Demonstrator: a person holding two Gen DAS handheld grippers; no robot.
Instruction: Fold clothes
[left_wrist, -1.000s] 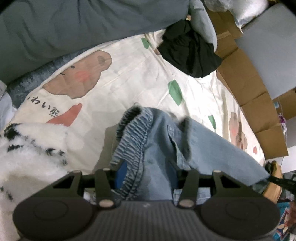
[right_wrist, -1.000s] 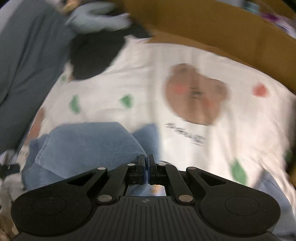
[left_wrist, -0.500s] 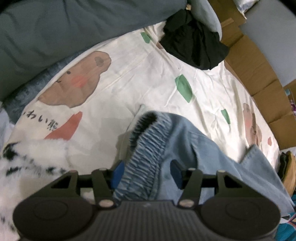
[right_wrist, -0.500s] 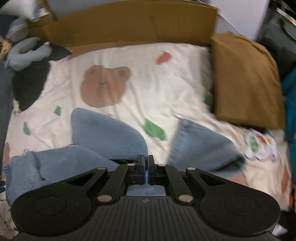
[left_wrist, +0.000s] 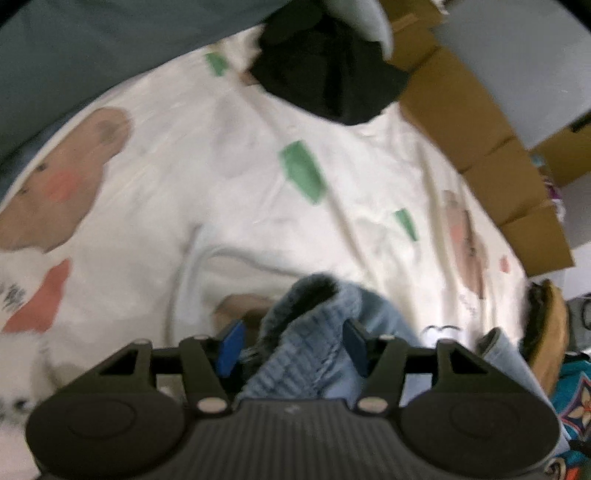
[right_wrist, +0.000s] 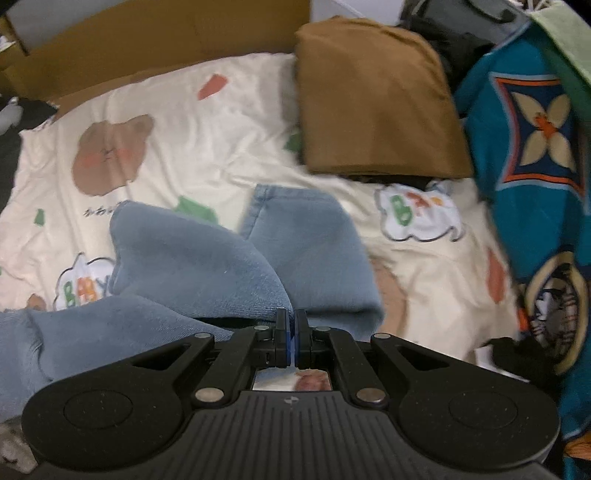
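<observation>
Left tongs (left_wrist: 293, 345): jaws apart and just been opening; the gathered waistband of the jeans (left_wrist: 314, 332) stands between the blue pads, which no longer press on it.
Right tongs (right_wrist: 291, 341): jaws fully together, pinching a fold of the jeans (right_wrist: 192, 266) at the tips.
Jeans, position: spread on the bed sheet (right_wrist: 229, 122), waistband end by the left tongs, one hemmed leg (right_wrist: 306, 229) lying flat ahead of the right tongs.
Risk, left side: with the waistband let go, the elastic edge may slump or roll out of line, so the fold would start crooked.
Risk, right side: the pinch takes little cloth; a sideways pull could slip it free or drag the whole garment and wrinkle the sheet.
Risk, surroundings: the brown folded cloth (right_wrist: 373, 107) lies near the leg hem and could be disturbed by a long sweep.
Pose, left: pointing steeply down over the waistband.
Pose, right: pointing more steeply down, close above the fold.
</observation>
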